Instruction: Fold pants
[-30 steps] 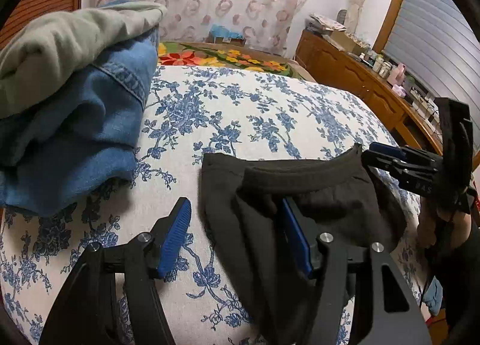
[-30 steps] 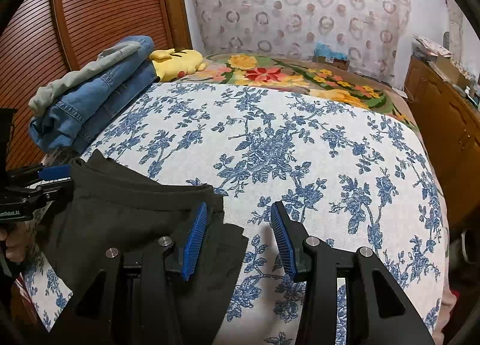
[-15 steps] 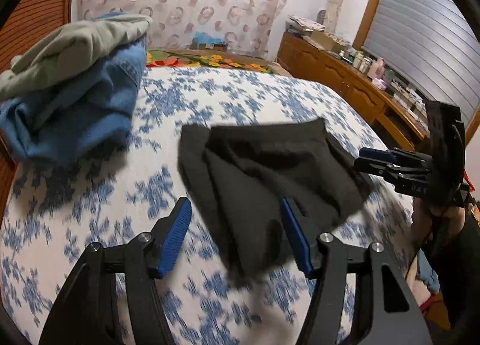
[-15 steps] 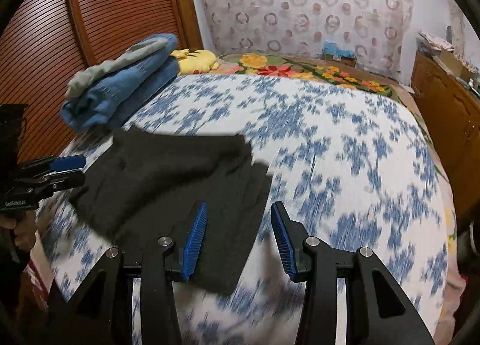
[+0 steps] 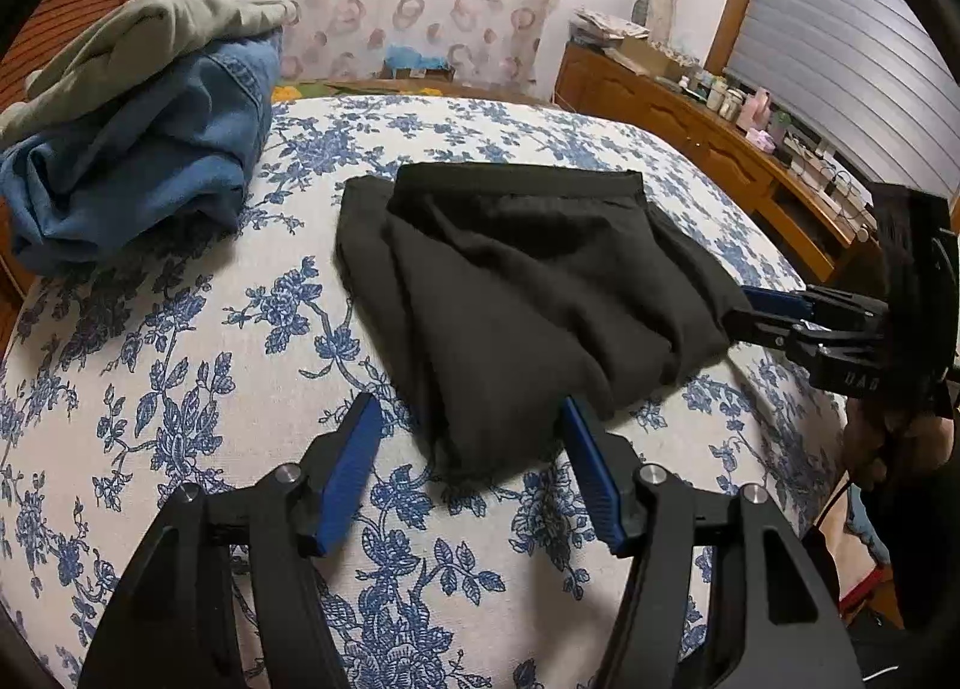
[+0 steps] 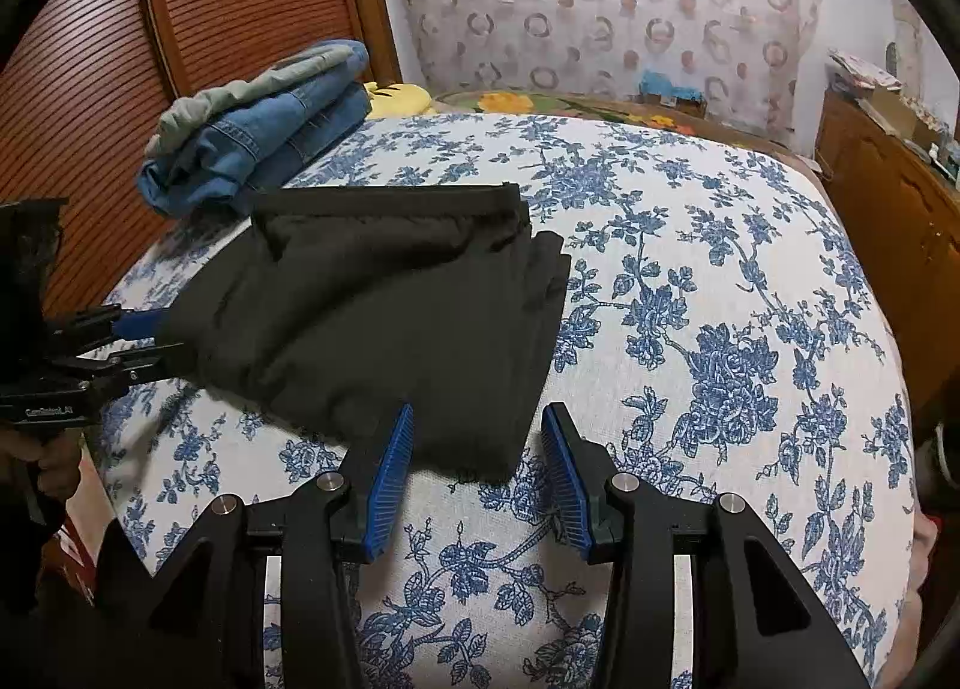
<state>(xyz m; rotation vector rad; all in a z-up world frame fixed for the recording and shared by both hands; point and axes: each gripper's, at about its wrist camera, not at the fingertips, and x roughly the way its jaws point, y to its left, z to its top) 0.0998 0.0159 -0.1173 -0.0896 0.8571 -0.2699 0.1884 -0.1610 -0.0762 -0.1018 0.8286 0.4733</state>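
The black pants [image 5: 528, 293] lie folded on the bed [image 5: 180, 365]. The left gripper [image 5: 471, 431] and right gripper [image 6: 477, 437] are both spread, holding nothing, at the near hem. Only the left view shows the window blind [image 5: 840, 65]; only the right shows the slatted wooden door [image 6: 180, 17]. Folded jeans [image 6: 264, 131] lie behind.

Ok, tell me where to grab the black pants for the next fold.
Probably the near hem corners of the black pants, approached from the bed's near edge: both the left gripper and right gripper are open right there, and that loose edge can lift toward the far waistband.
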